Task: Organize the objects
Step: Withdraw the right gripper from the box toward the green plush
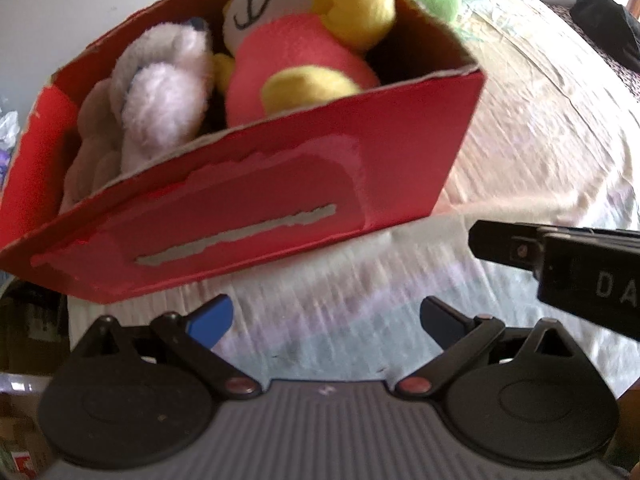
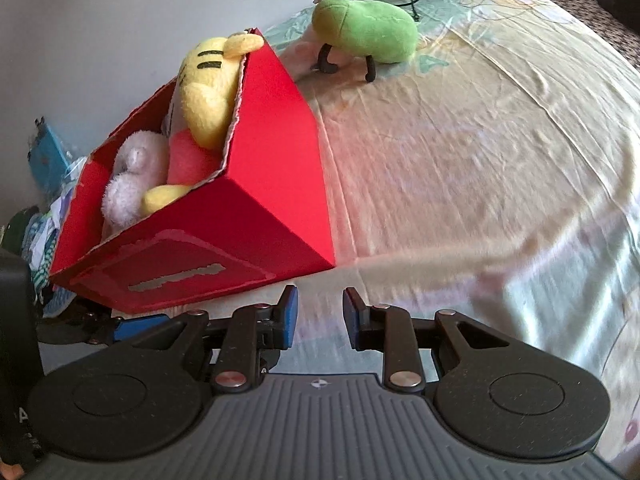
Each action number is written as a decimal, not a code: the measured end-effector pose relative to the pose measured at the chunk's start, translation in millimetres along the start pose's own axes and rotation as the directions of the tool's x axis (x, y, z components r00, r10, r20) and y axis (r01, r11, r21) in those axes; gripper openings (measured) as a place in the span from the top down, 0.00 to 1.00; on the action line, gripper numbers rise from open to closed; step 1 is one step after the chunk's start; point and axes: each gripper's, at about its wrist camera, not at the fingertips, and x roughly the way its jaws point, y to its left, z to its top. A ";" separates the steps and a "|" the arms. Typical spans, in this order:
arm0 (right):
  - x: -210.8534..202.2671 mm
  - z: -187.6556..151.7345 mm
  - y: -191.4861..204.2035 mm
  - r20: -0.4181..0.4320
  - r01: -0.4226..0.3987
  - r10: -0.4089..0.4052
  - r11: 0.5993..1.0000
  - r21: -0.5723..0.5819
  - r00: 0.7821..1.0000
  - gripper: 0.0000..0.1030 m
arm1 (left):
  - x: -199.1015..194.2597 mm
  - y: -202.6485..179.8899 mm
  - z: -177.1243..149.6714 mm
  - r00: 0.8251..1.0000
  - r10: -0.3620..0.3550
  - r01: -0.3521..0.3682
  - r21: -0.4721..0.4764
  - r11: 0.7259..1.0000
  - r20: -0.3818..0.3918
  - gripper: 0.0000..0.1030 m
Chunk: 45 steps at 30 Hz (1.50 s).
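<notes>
While the red box [image 2: 260,184] half hides its plush toys [image 1: 280,60], I see both claws [image 1: 326,316] [image 2: 320,316] open and empty; the green plush [image 2: 366,28] sits apart on the bed [image 2: 480,160].

both wrist views look close across the bed [image 2: 460,140], sharing the red box [image 1: 280,184].

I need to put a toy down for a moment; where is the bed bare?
Bare sheet lies right of the red box, in front of the green plush. The box is crowded with plush toys.
</notes>
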 end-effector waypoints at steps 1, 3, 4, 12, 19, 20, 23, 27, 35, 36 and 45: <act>-0.3 2.4 -3.2 -0.005 -0.009 0.009 1.000 -0.004 1.000 0.73 | -1.6 -3.9 0.8 1.000 0.007 -0.007 -0.001 1.000 0.002 0.03; -1.2 5.9 -9.0 -0.021 -0.018 0.017 1.000 -0.019 1.000 0.73 | -4.2 -12.2 3.5 1.000 0.027 -0.027 -0.014 1.000 0.003 0.03; -1.9 7.8 -12.0 -0.029 -0.020 0.019 0.999 -0.030 0.999 0.73 | -4.9 -15.5 5.0 1.000 0.027 -0.027 -0.024 0.999 0.001 0.03; -8.8 26.9 -41.1 -0.060 -0.044 0.039 0.996 -0.083 0.997 0.73 | -14.2 -50.3 16.7 0.998 0.056 -0.055 -0.060 0.997 0.006 0.03; -13.5 40.8 -66.6 -0.086 -0.076 0.067 0.991 -0.112 0.994 0.73 | -16.5 -81.6 25.5 0.997 0.075 -0.075 -0.087 0.993 0.006 0.03; -14.1 42.3 -70.0 -0.090 -0.081 0.071 0.990 -0.115 0.993 0.73 | -17.6 -86.5 26.9 0.997 0.077 -0.076 -0.089 0.993 0.007 0.03; -15.5 46.2 -79.7 -0.098 -0.096 0.084 0.988 -0.123 0.992 0.73 | -19.0 -98.7 30.2 0.996 0.083 -0.082 -0.092 0.992 0.013 0.03; -17.9 49.8 -92.8 -0.107 -0.116 0.103 0.985 -0.128 0.989 0.73 | -19.9 -114.2 34.6 0.996 0.081 -0.078 -0.095 0.992 0.025 0.03; -23.4 65.1 -125.7 -0.092 -0.131 0.122 0.987 -0.095 0.988 0.73 | -23.0 -140.2 50.8 0.992 0.066 -0.061 -0.052 0.997 0.107 0.03; -23.5 68.0 -129.9 -0.088 -0.129 0.121 0.988 -0.086 0.989 0.73 | -23.4 -142.0 53.0 0.991 0.055 -0.050 -0.046 0.998 0.119 0.03; -11.3 105.6 -147.8 -0.054 -0.142 0.140 0.989 -0.044 0.989 0.73 | -9.5 -155.6 77.1 0.975 -0.023 0.017 0.030 0.999 0.222 0.03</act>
